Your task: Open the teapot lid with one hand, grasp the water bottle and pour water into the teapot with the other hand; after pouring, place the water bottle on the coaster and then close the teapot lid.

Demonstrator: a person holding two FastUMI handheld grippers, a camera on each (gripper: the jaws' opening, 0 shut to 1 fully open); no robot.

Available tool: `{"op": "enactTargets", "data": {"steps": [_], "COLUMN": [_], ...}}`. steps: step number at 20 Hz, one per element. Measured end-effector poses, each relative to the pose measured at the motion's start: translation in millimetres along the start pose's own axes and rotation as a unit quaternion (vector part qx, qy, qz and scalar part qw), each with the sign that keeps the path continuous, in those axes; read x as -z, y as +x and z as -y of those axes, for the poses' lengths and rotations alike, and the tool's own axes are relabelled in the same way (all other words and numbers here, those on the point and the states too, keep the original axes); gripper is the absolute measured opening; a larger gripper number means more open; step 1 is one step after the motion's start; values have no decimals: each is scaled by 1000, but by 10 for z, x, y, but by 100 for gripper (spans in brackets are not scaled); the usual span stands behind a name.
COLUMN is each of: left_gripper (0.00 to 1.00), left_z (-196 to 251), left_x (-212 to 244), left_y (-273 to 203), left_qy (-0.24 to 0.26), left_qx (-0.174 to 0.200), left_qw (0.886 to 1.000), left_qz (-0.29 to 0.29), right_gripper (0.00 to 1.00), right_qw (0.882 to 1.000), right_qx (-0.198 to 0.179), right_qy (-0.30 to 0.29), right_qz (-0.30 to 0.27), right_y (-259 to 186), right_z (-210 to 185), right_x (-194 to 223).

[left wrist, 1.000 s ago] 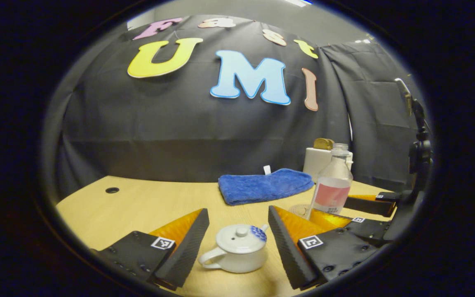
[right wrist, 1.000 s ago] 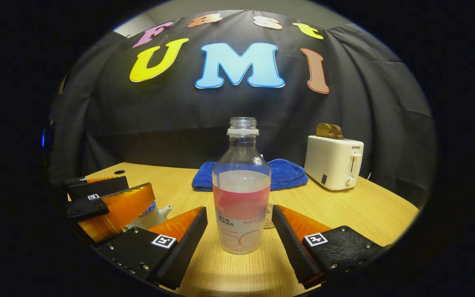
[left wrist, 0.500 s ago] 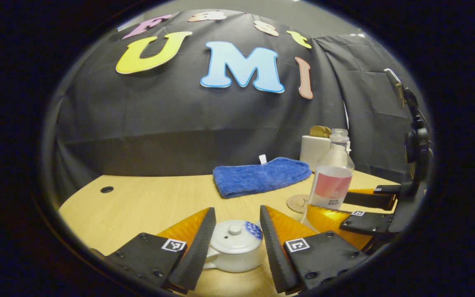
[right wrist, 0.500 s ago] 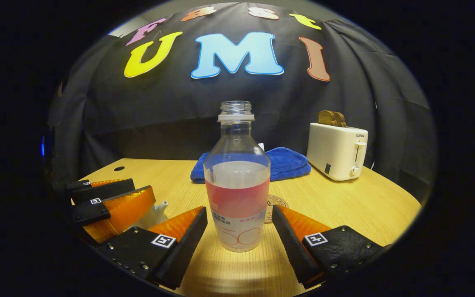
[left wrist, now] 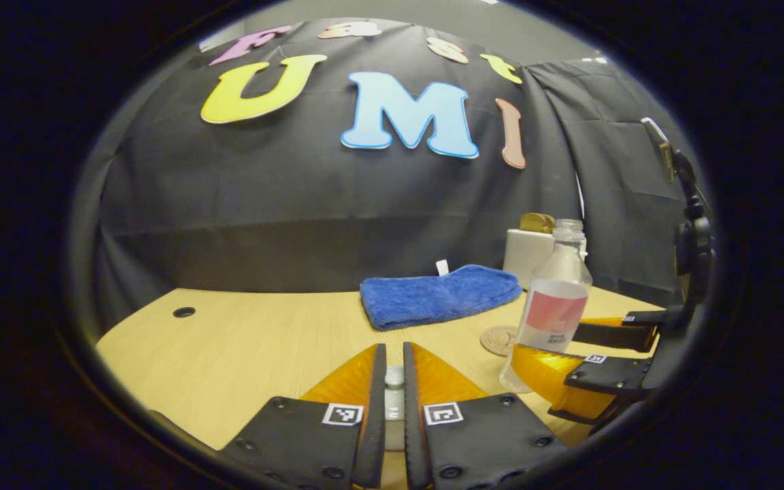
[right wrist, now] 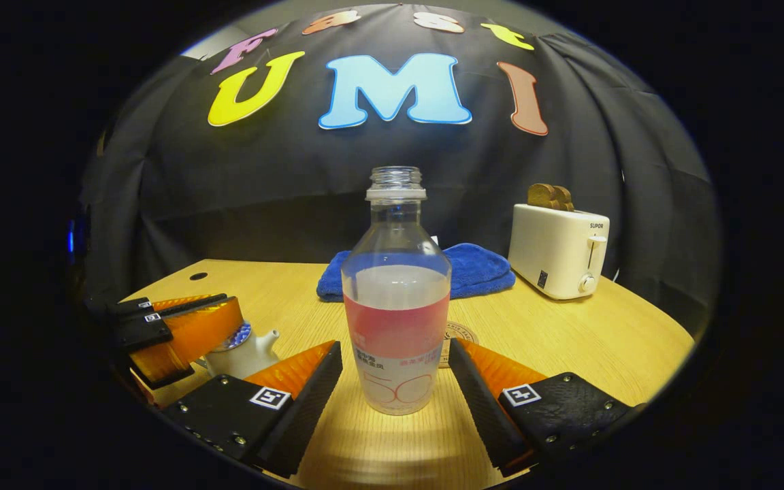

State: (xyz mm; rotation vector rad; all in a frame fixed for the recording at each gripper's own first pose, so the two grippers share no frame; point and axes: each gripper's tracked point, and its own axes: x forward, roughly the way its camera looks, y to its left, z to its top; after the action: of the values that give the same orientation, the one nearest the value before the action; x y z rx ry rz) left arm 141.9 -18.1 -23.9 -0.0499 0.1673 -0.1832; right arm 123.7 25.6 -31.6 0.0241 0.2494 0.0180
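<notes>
We see the left tongs (left wrist: 392,401) pinching the lid knob (left wrist: 394,376) of the teapot (right wrist: 241,350) on the table (right wrist: 569,340); if the narrow hold slips, the lid may drop. The right tongs (right wrist: 395,391) stand spread around the water bottle (right wrist: 396,306), not touching. The coaster (right wrist: 456,335) is partly hidden behind the bottle, and the lid is mostly covered

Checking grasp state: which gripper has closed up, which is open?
The left gripper has closed on the teapot lid's knob. The right gripper is open, fingers apart either side of the water bottle.
</notes>
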Motion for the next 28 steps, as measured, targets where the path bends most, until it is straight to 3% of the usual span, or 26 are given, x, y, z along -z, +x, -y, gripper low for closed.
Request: {"op": "enactTargets", "data": {"steps": [4, 5, 16, 18, 21, 23, 28], "left_gripper": [20, 13, 13, 13, 12, 12, 13], "left_z": [-15, -22, -92, -160, -340, -511, -684], "left_x": [-58, -64, -382, -397, -353, -336, -352], "left_y": [-38, -34, -235, -306, -370, -392, -412], "left_qy": [-13, -22, -58, -59, -52, -40, -68], "left_qx": [0, -1, 3, -2, -14, -32, -40], "left_qw": [1000, 1000, 996, 995, 996, 996, 994], "left_qz": [8, 15, 74, 76, 72, 70, 73], "right_gripper": [98, 98, 96, 83, 83, 77, 75], "right_qw": [1000, 1000, 1000, 1000, 1000, 1000, 1000], "right_qx": [-2, -2, 8, 9, 13, 11, 6], "right_qy": [7, 7, 15, 13, -3, -13, -14], "right_qz": [-3, -3, -13, -14, -12, -9, -13], "right_y": [14, 14, 39, 18, -16, -16, -43], "right_z": [10, 9, 69, 65, 28, 17, 42], "right_x": [8, 7, 20, 35, 21, 27, 42]}}
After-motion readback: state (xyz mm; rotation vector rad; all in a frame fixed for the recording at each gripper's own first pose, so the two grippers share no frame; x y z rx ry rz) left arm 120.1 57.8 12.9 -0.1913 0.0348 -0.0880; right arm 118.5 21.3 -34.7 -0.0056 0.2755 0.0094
